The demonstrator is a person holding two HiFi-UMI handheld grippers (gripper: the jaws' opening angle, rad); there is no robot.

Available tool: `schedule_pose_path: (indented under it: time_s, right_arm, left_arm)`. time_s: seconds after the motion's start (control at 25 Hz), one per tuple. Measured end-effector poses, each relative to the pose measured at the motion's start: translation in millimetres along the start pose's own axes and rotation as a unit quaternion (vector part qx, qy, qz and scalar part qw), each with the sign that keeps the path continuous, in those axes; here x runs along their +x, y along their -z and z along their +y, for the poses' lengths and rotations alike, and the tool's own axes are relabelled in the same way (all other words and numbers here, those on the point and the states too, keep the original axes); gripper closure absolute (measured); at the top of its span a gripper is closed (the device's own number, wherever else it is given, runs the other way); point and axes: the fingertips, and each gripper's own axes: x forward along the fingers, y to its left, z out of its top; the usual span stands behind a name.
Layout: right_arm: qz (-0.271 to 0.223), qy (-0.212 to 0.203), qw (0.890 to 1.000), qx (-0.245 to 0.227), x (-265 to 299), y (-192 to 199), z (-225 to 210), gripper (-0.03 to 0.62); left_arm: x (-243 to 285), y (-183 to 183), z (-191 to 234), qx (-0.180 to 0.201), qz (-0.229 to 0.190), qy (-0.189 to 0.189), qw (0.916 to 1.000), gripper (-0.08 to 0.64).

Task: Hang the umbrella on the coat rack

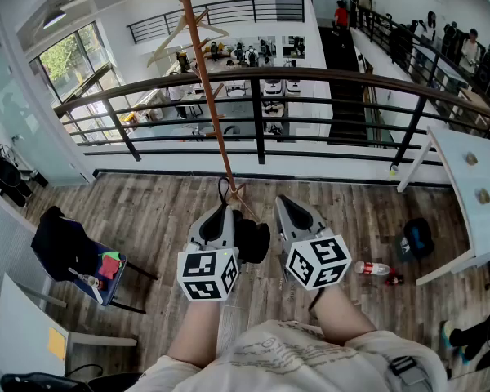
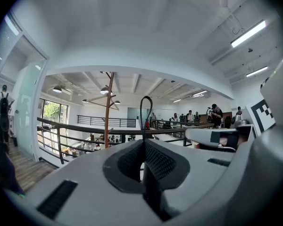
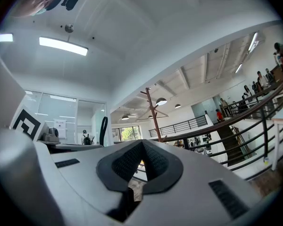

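Observation:
The coat rack [image 1: 208, 72] is a thin brown wooden pole with angled pegs, rising from the wood floor just ahead of both grippers; it also shows as the rack [image 2: 107, 112] and the rack [image 3: 153, 114]. My left gripper [image 1: 223, 207] is shut on the umbrella's thin black strap loop [image 2: 146, 109], which sticks up above the closed jaws [image 2: 144, 142]. The folded black umbrella [image 1: 253, 239] hangs between the two grippers, mostly hidden. My right gripper [image 1: 287, 202] sits beside it, its jaws [image 3: 141, 144] shut with nothing seen at their tips.
A dark metal railing [image 1: 310, 76] runs across right behind the rack. A chair with dark cloth [image 1: 65, 247] stands at left, a white table [image 1: 474, 186] at right. A bottle [image 1: 374, 268] and a dark bag [image 1: 416, 237] lie on the floor.

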Motion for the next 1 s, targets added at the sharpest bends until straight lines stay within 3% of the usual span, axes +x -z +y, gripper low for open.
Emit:
schedule_pose_path:
  time_s: [0.4,0.64,1.0]
  right_arm:
    - [0.004,-0.005,1.0,-0.005,-7,0,-19,0.591]
    - [0.022,-0.037,0.999,-0.002,-11,9,-26,0.591]
    - [0.021,-0.044,0.999,-0.014,-10,2,-68,0.591]
  left_arm:
    - [13,1,-18,-0.013,0.007,-0.001,0.9999,0.549]
    - [25,5,-31,-0.012,0.011,-0.01,0.9998,0.549]
    - [54,4,-62,-0.016,-0.001,-0.015,0.9997,0.549]
